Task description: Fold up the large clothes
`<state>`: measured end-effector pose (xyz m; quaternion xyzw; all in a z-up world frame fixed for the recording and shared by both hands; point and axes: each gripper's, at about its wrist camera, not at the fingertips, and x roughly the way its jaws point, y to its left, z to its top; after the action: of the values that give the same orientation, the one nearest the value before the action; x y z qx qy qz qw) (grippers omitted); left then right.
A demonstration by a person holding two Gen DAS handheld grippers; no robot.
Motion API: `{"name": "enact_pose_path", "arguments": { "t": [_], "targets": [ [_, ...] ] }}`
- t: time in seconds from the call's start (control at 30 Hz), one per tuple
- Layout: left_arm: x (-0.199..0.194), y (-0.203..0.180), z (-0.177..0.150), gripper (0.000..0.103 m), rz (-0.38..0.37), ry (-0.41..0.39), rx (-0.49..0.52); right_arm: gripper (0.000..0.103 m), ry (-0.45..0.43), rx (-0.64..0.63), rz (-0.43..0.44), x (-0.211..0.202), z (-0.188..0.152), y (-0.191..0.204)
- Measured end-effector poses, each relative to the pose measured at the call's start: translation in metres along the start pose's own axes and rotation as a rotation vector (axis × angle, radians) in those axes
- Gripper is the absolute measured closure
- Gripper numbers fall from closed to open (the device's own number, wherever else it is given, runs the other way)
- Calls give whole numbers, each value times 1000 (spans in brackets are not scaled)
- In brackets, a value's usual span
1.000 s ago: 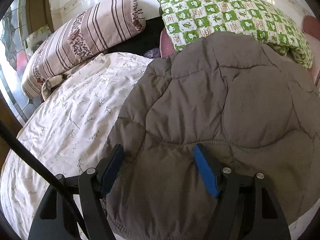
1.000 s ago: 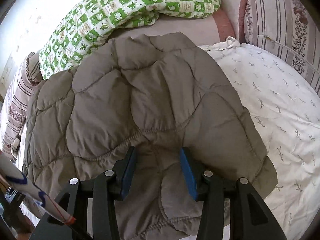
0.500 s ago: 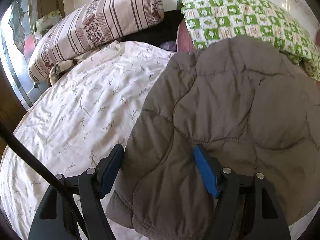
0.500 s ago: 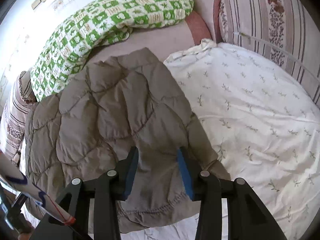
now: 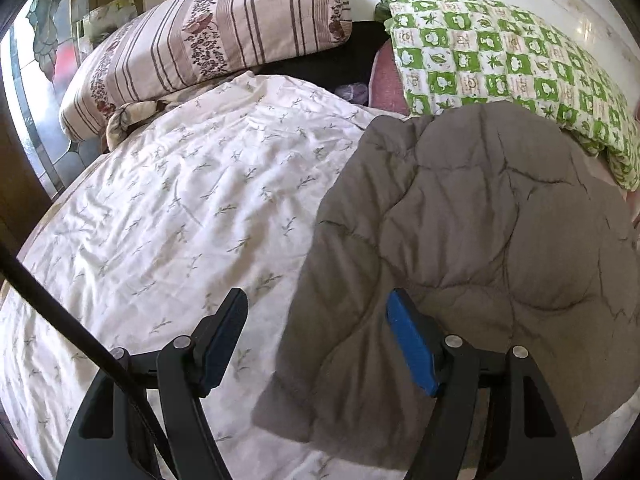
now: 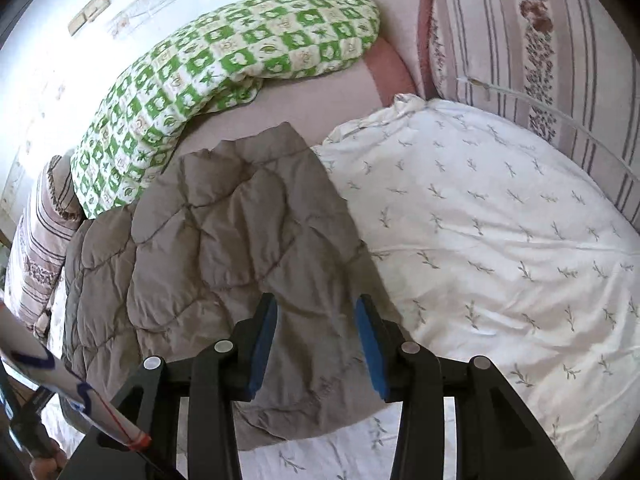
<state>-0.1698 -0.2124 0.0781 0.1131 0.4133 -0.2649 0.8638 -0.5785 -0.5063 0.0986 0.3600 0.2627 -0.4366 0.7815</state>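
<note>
A grey-brown quilted jacket [image 5: 480,220] lies spread on the white leaf-print bed sheet [image 5: 180,200]. My left gripper [image 5: 316,300] hovers open over the jacket's left edge, with one finger above the sheet and the other above the fabric. In the right wrist view the jacket [image 6: 224,240] fills the left half, and its right edge runs down toward the near hem. My right gripper [image 6: 316,302] hangs over that near part with its jaws apart. Fabric shows in the gap, but the pads do not pinch it.
A green checked quilt [image 5: 500,52] lies behind the jacket against the wall. Striped pillows [image 5: 208,48] [image 6: 540,48] stand at the bed's ends. A stained-glass window [image 5: 40,60] is at the far left. Bare sheet [image 6: 500,240] lies to the right.
The left gripper has slid left from over the jacket's middle to its left edge. The right gripper has slid right toward the right edge, and its jaws have narrowed a little.
</note>
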Motion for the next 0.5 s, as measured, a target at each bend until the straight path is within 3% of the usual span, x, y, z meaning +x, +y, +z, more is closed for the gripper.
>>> {"name": "enact_pose_path", "arguments": {
  "t": [0.03, 0.07, 0.1, 0.3, 0.43, 0.5],
  "targets": [
    [0, 1, -2, 31, 1, 4, 4, 65, 13, 15, 4, 1, -1, -5],
    [1, 3, -5, 31, 0, 14, 7, 78, 21, 23, 8, 3, -1, -9],
    [3, 4, -6, 31, -5, 24, 6, 81, 35, 29, 8, 7, -1, -12],
    [18, 3, -9, 31, -16, 77, 15, 81, 127, 42, -6, 39, -10, -21],
    [9, 6, -4, 31, -31, 72, 2, 79, 91, 33, -2, 23, -5, -17],
    [0, 13, 1, 31, -45, 59, -19, 69, 62, 39, 17, 11, -1, -17]
  ]
}}
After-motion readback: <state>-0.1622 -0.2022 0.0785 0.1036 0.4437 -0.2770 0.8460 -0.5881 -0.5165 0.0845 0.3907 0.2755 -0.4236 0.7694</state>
